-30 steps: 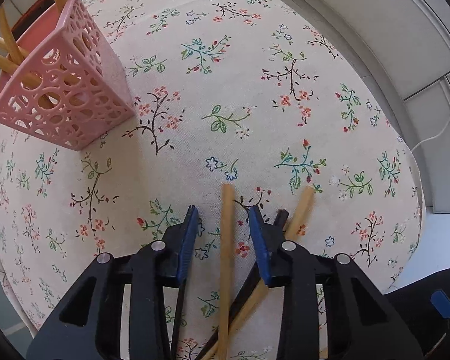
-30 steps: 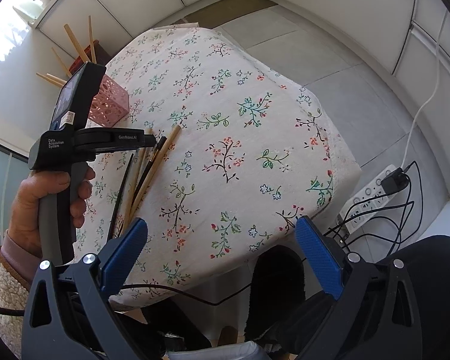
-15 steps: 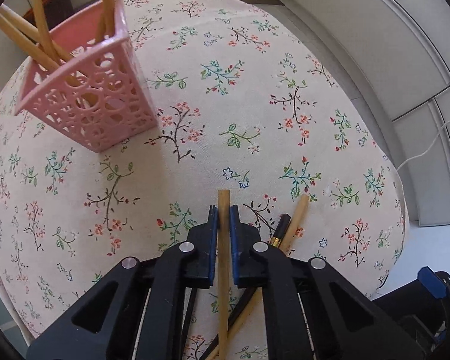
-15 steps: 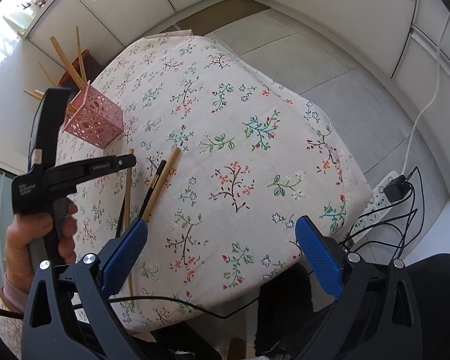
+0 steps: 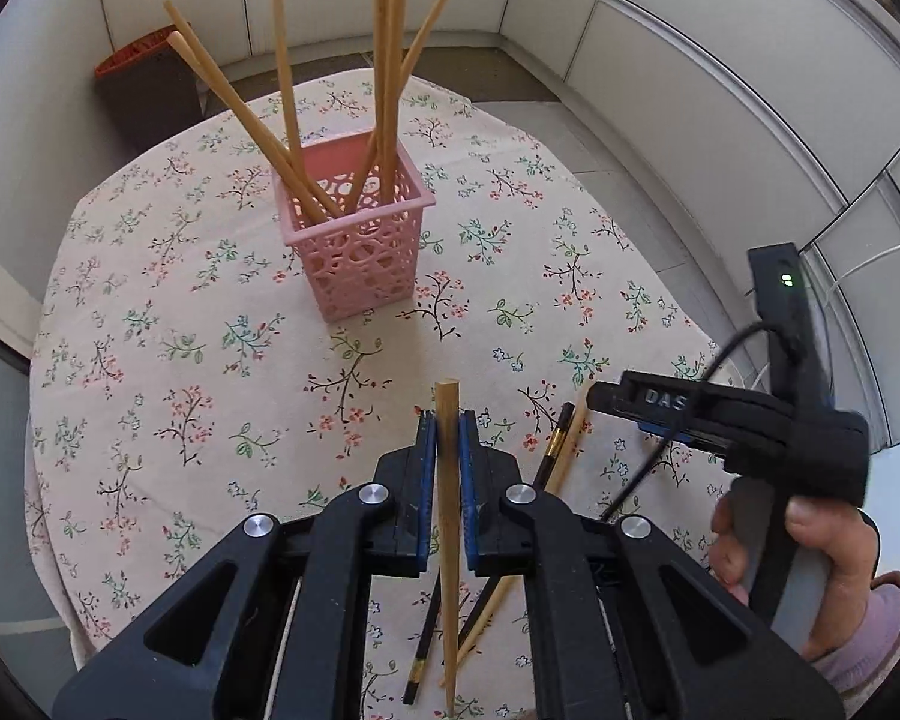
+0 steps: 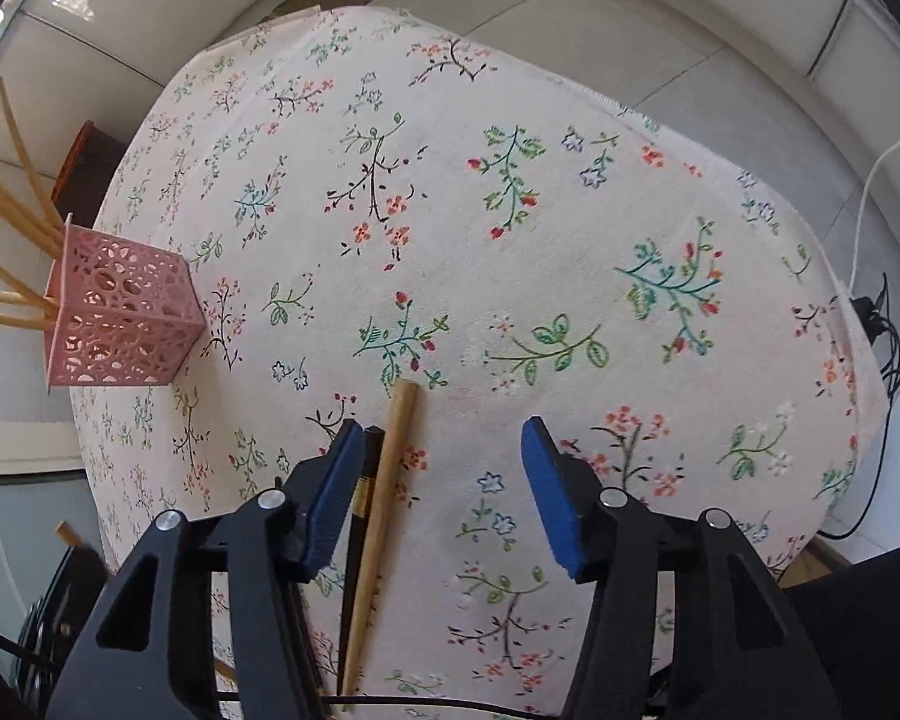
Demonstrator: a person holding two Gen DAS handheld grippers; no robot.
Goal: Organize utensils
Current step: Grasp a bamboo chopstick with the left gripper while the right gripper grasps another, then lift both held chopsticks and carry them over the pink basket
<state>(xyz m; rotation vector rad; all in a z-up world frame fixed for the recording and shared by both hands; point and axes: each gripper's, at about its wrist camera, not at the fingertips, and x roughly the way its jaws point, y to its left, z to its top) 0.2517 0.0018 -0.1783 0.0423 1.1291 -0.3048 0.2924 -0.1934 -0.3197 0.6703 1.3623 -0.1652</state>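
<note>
A pink plastic basket with holes (image 5: 357,240) full of wooden chopsticks stands toward the table's (image 5: 150,396) far edge. The left gripper (image 5: 448,450) is squeezed tight on one light wooden chopstick (image 5: 448,516), lifted off the table. The right gripper (image 6: 432,474) is half open and closing, with a tan chopstick (image 6: 384,498) and a black chopstick (image 6: 360,504) lying between its pads near the front edge.

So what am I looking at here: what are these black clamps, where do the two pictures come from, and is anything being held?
No robot: a person holds a hand-operated gripper in each hand, each with a camera looking along its fingers. The left view shows the left gripper shut on a wooden chopstick; the right gripper and the hand holding it appear at the side. The right view shows that gripper closing, a wooden chopstick and a black one between its jaws, pads not yet touching. On the flowered tablecloth stands a pink basket holding more chopsticks.
</note>
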